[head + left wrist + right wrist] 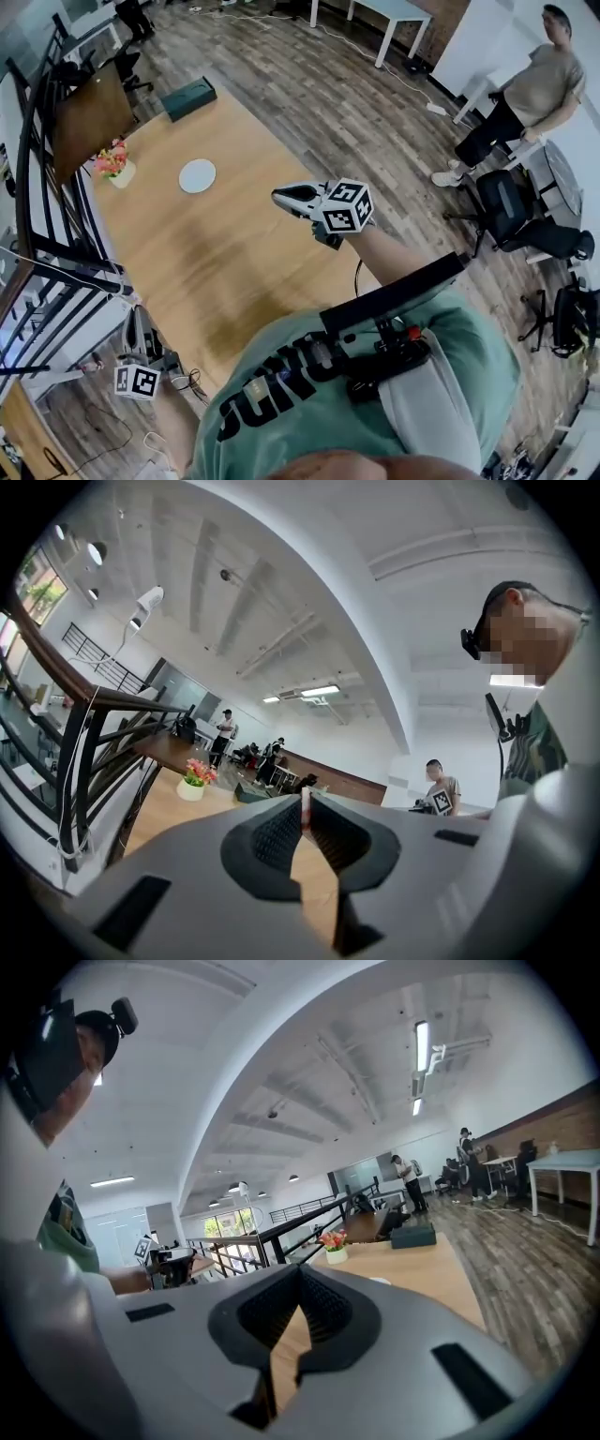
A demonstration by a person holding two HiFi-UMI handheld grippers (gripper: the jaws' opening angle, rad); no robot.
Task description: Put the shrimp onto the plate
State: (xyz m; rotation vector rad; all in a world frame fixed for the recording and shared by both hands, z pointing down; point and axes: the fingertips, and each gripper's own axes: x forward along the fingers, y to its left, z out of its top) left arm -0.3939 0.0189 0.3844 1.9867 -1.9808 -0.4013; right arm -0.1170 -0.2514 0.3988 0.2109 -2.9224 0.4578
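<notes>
A white plate (pixel 197 175) lies on the long wooden table (pixel 234 272), toward its far end. My right gripper (pixel 279 196) hovers over the table's right side, jaws shut and empty, pointing toward the plate. In the right gripper view its tips (pixel 300 1271) meet, and a sliver of the plate (pixel 379 1281) shows beyond them. The left gripper's marker cube (pixel 137 382) shows low at the table's near left edge; its jaws are hidden there. In the left gripper view, my left gripper (pixel 305 810) is shut on a thin pink and white thing, seemingly the shrimp (pixel 305 803).
A pot of pink flowers (pixel 114 164) and a dark box (pixel 187 98) stand at the table's far end. A black railing (pixel 37 187) runs along its left side. To the right, on the wood floor, are a standing person (pixel 525 94) and office chairs (pixel 511 211).
</notes>
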